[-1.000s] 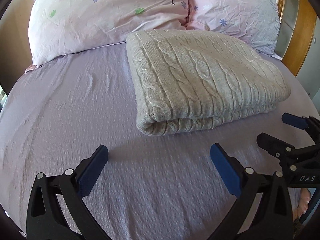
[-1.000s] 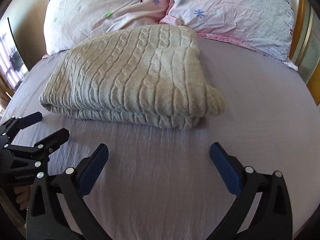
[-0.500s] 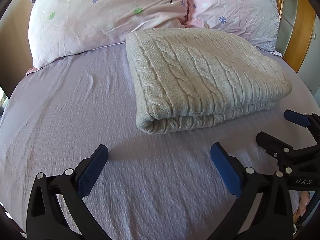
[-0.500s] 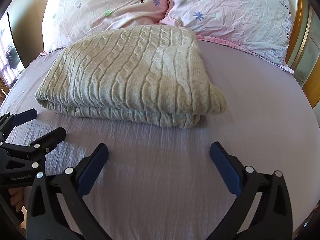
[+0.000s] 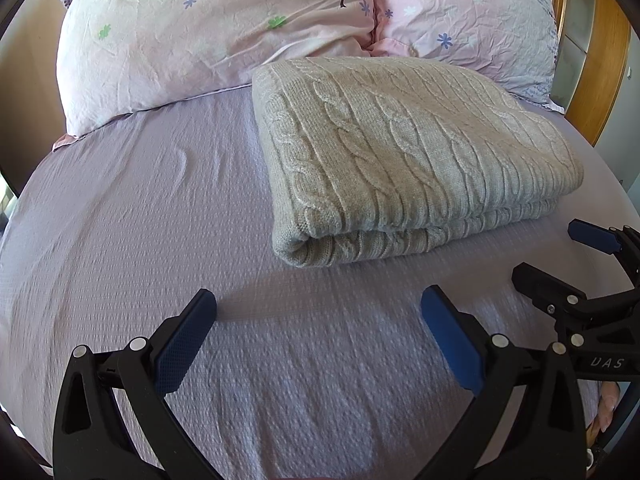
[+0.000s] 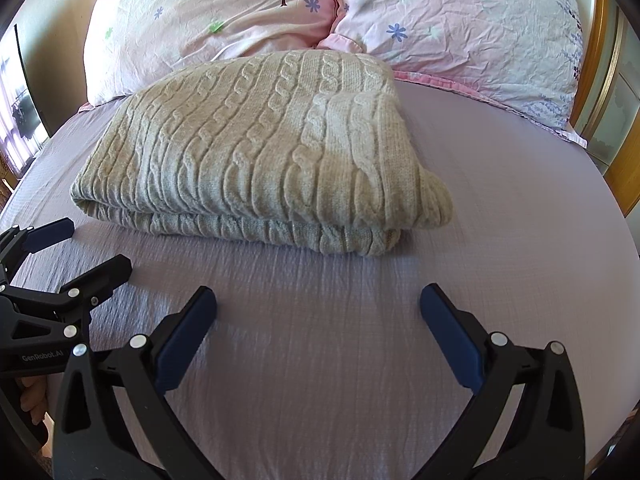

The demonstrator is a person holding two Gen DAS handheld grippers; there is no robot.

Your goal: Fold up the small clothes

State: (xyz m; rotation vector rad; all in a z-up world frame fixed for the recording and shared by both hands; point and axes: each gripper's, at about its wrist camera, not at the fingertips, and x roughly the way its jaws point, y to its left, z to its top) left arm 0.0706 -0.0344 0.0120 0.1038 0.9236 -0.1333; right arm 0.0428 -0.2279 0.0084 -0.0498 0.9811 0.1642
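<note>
One folded beige cable-knit sweater on a lilac crinkle-weave bedsheet.
Far: two pink floral pillows, touching the sweater; wooden headboard far right. Near: left gripper and right gripper, blue-padded fingers spread wide, holding nothing, short of the sweater.

a beige cable-knit sweater lies folded into a thick, neat rectangle on the lilac bed sheet, its far edge touching two pink pillows.
</note>
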